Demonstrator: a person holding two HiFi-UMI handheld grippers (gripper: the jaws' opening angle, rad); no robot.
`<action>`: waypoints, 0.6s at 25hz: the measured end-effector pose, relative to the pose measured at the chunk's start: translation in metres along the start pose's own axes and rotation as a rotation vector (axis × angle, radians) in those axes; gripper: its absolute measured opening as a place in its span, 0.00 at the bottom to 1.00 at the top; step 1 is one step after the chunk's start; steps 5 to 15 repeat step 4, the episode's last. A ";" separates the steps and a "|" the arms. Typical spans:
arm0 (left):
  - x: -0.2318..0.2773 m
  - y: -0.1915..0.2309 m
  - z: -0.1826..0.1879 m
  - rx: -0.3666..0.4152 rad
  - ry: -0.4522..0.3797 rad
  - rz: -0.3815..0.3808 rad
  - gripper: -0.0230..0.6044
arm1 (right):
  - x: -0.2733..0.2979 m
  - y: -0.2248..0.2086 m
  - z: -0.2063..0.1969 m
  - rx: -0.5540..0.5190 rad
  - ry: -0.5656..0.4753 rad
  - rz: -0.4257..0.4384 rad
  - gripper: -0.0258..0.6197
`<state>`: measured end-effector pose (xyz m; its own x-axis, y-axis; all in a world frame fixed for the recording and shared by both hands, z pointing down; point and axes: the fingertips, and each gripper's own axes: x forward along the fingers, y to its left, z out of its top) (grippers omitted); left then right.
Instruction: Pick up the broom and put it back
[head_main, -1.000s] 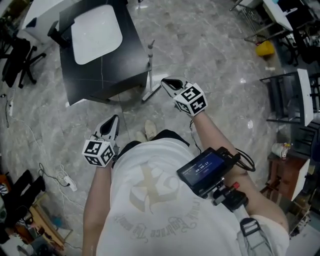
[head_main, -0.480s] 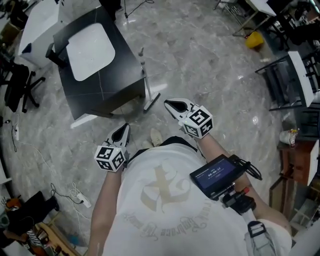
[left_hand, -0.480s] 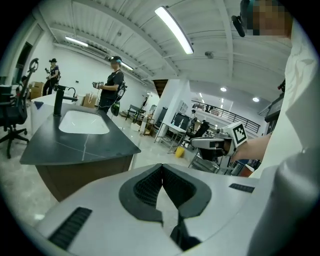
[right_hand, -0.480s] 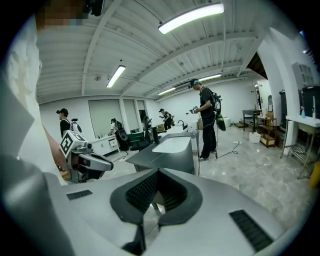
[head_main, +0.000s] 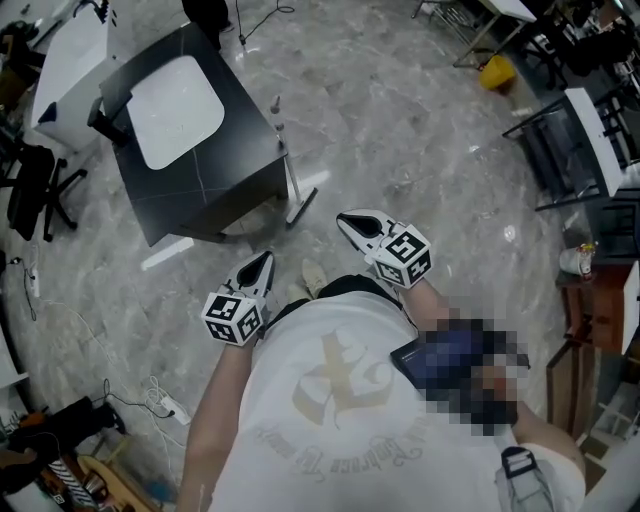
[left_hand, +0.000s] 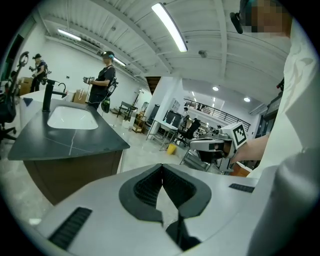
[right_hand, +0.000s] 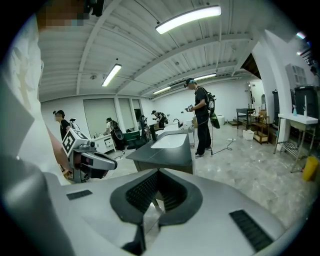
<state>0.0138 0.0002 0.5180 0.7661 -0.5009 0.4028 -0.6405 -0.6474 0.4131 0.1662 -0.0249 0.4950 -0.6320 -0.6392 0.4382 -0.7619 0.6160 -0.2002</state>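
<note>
The broom (head_main: 286, 160) leans upright against the right corner of the black sink counter (head_main: 215, 185), its pale foot on the floor. No gripper touches it. My right gripper (head_main: 345, 218) hangs below and to the right of the broom's foot, shut and empty. Close to my body on the left, the left gripper (head_main: 266, 258) is shut too, with nothing in it. In the left gripper view the ribbed pads (left_hand: 150, 186) meet with nothing between them. The right gripper view shows its ribbed pads (right_hand: 142, 191) closed the same way, facing the counter (right_hand: 165, 155).
The counter holds a white basin (head_main: 175, 110) and a black tap (head_main: 105, 118). An office chair (head_main: 35, 190) stands at the left and metal racks (head_main: 590, 130) at the right. A yellow bin (head_main: 497, 72) sits far right. Cables and a power strip (head_main: 165, 405) lie lower left. People stand beyond the counter (right_hand: 200, 117).
Both grippers have drawn back from the counter and the broom. The right gripper, close to the broom's foot a second ago, is now well clear of it.
</note>
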 end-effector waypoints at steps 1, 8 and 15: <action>0.000 -0.001 -0.001 -0.001 0.001 -0.003 0.06 | -0.002 0.000 -0.001 0.001 0.001 -0.002 0.07; 0.000 -0.004 -0.005 -0.006 0.003 -0.011 0.06 | -0.006 0.001 -0.002 0.003 0.001 -0.007 0.07; 0.000 -0.004 -0.005 -0.006 0.003 -0.011 0.06 | -0.006 0.001 -0.002 0.003 0.001 -0.007 0.07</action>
